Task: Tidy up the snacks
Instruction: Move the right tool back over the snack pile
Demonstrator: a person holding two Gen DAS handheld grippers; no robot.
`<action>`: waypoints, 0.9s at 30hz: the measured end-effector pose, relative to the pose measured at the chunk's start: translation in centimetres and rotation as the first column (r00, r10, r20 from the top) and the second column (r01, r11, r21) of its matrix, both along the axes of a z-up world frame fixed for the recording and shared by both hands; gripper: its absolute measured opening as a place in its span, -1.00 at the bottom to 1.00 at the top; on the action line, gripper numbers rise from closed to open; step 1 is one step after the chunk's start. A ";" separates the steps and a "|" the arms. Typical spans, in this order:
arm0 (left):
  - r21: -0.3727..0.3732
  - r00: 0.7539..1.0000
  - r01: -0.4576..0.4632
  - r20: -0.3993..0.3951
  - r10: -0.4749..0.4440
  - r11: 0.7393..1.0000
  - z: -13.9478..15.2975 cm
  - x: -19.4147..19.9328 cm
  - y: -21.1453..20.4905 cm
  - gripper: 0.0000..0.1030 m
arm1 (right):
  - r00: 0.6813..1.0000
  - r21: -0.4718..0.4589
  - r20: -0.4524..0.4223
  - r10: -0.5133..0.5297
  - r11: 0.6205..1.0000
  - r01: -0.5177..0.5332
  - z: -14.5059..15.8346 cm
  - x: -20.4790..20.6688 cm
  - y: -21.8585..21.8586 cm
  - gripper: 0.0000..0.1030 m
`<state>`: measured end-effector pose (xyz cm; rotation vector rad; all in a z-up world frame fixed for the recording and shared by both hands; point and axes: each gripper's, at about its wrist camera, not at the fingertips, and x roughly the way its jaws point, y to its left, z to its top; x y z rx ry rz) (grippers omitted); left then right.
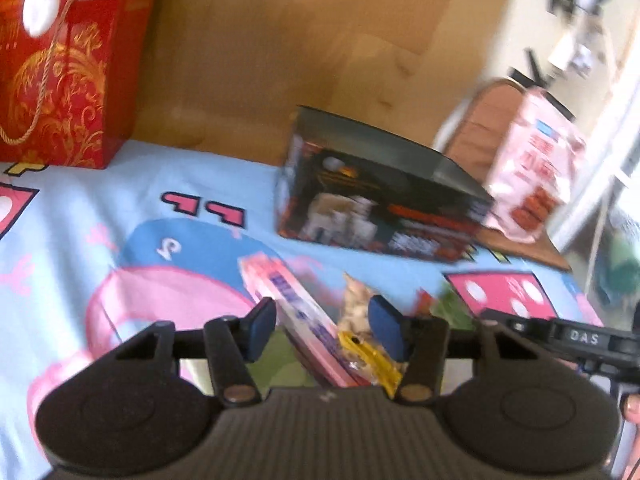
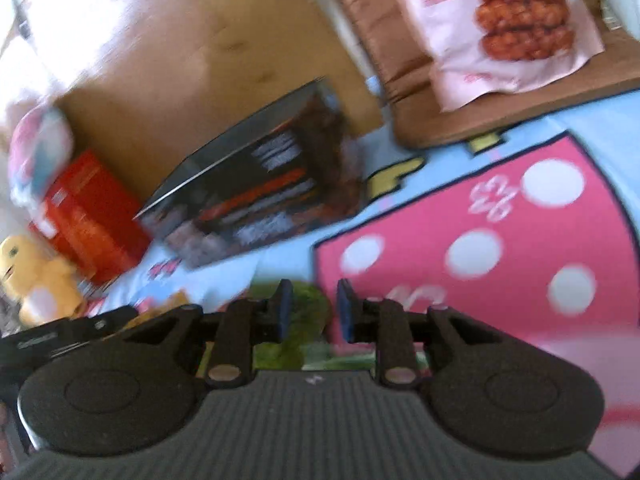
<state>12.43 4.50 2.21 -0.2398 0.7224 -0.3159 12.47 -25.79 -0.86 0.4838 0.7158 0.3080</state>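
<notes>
My left gripper (image 1: 324, 330) is open over a pile of snacks on the cartoon-print cloth: a pink flat packet (image 1: 298, 320) and a yellow-edged clear snack bag (image 1: 360, 344) lie between its fingers. My right gripper (image 2: 311, 312) has its jaws close together around a green snack bag (image 2: 296, 332); contact is blurred. A black snack box (image 1: 384, 204) lies further back, also in the right wrist view (image 2: 260, 196). A pink bag with fried snack pictures (image 1: 532, 168) leans on a brown cushion (image 2: 400, 60).
A red gift bag (image 1: 60, 68) stands at the far left of the cloth by the wooden headboard (image 1: 300, 32). A red box (image 2: 92, 216) and a yellow plush toy (image 2: 36, 276) sit at the left in the right wrist view. The right gripper's body (image 1: 580, 340) shows beside my left.
</notes>
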 end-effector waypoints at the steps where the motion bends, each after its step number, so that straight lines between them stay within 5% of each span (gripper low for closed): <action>1: 0.005 1.000 0.012 0.012 -0.012 1.000 0.1 -1.0 -0.4 0.00 | 1.000 0.018 0.007 0.025 1.000 -0.025 0.0 -0.7 0.2 -0.46; 7: 0.019 0.996 0.084 0.036 -0.085 0.996 0.1 -6.3 -0.4 0.10 | 0.984 -0.034 0.090 0.154 0.988 -0.152 1.5 -5.8 2.2 -0.44; 13: -0.040 0.998 0.004 0.066 -0.002 0.999 0.1 -10.1 4.0 0.26 | 0.978 -0.074 0.206 0.044 0.997 -0.030 3.0 -9.2 0.2 -0.41; 18: -0.061 0.994 -0.111 0.019 0.112 0.992 -1.4 -11.1 7.9 0.26 | 0.984 -0.058 0.179 -0.014 0.998 0.025 2.3 -10.4 -1.7 -0.23; 27: -0.084 0.996 -0.074 0.040 0.078 0.994 -2.1 -10.8 7.6 0.32 | 0.930 -0.228 0.238 0.281 0.947 -0.228 3.3 -12.6 5.7 -0.11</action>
